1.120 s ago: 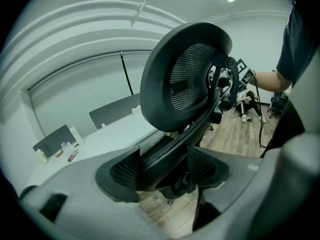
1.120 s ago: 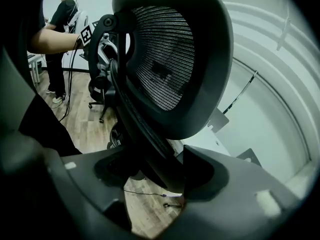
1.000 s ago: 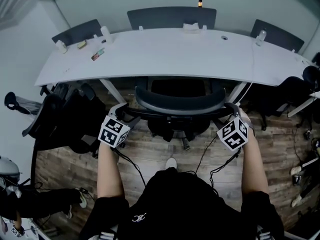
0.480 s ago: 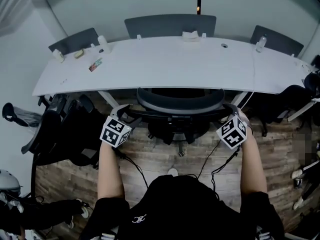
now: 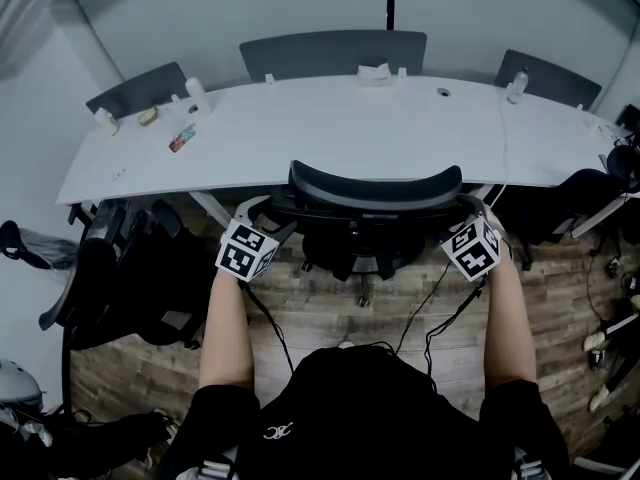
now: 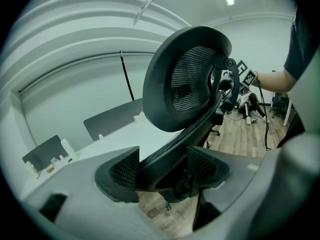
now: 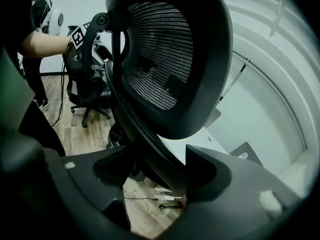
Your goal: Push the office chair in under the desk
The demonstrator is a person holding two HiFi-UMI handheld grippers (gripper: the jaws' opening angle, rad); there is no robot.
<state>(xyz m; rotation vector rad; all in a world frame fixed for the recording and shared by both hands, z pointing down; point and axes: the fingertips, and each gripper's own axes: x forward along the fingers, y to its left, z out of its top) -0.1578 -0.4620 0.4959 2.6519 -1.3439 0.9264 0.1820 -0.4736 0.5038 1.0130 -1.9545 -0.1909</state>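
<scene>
The black mesh-backed office chair (image 5: 375, 190) stands at the near edge of the long white desk (image 5: 330, 128), its backrest top level with the desk's rim and its seat under the top. My left gripper (image 5: 262, 230) is shut on the left side of the chair's back frame (image 6: 175, 149), which fills the gap between its pads (image 6: 117, 174). My right gripper (image 5: 470, 223) holds the right side. Its jaws have just been opening a little, and the back frame (image 7: 145, 149) still lies between them against the pads (image 7: 202, 171).
Another black chair (image 5: 130, 268) stands at the left and one at the right (image 5: 580, 198). Grey chairs (image 5: 333, 53) line the desk's far side. Small bottles (image 5: 195, 93) and bits lie on the desk. Cables (image 5: 430, 298) trail over the wooden floor (image 5: 330, 313).
The chair has rolled toward the desk, so its backrest now reaches the desk's edge. Both grippers moved forward with it, still on its frame.
</scene>
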